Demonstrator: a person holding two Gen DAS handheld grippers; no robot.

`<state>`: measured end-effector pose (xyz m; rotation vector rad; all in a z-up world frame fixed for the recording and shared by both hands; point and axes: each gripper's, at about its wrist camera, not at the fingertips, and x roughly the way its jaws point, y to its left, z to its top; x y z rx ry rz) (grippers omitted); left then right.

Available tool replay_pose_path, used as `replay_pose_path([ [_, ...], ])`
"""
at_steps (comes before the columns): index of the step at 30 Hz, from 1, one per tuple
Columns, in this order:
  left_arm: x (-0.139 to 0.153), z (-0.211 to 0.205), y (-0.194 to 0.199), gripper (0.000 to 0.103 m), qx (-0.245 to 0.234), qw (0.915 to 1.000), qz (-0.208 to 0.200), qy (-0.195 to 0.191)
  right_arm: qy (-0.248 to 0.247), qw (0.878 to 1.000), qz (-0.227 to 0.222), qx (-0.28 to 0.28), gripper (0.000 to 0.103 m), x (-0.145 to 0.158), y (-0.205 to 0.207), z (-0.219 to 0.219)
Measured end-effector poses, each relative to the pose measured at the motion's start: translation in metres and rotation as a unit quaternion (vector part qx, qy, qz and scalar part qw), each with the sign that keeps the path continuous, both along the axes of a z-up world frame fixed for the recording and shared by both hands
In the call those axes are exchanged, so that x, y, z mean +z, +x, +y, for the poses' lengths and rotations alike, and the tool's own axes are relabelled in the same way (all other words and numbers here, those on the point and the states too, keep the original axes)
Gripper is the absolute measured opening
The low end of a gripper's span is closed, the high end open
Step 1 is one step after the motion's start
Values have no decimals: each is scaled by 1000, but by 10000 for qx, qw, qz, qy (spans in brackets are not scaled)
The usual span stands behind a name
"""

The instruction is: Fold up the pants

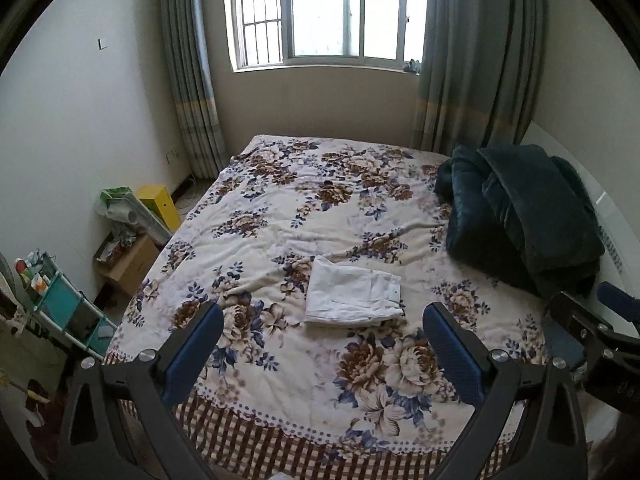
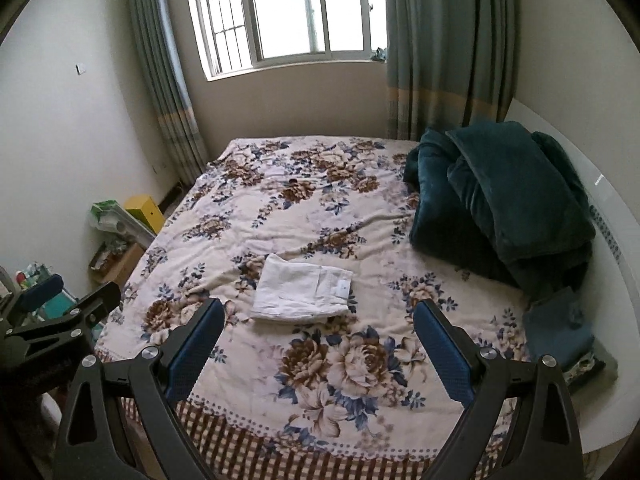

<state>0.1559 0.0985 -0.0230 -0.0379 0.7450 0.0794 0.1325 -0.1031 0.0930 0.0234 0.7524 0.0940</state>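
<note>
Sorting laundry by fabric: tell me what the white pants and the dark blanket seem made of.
White pants: likely woven cotton or twill, matte, holding crisp flat folds with stitched seams. Dark blanket: probably plush fleece or velvet; soft sheen, thick rounded folds. Neither is certain from here.

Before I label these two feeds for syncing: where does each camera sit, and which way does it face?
Left wrist: on the left tool, facing the window across the floral-quilted bed; its blue-padded fingers show, with the right tool at the right edge.
Right wrist: on the right tool, facing the same way; the left tool shows at the left edge.
Shared: folded white pants, dark green blanket.
</note>
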Motion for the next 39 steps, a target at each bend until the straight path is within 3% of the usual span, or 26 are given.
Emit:
replay_pose_path([
  [9,1,-2,-10,102,95,9999,83,-44,27,10000,-1,-7,97,11,-14,1],
  [16,-11,-7,3,103,69,9999,75,134,-53,9998,-83,-162,101,8,-10,-6],
  [28,-66,-16,47,103,58,9984,470,302,-179,9992,123,-340,102,-49,55,-4],
  [39,-82,-23,63,103,-33,9975,502,495,-237,9979,357,-490,102,-102,87,-5],
])
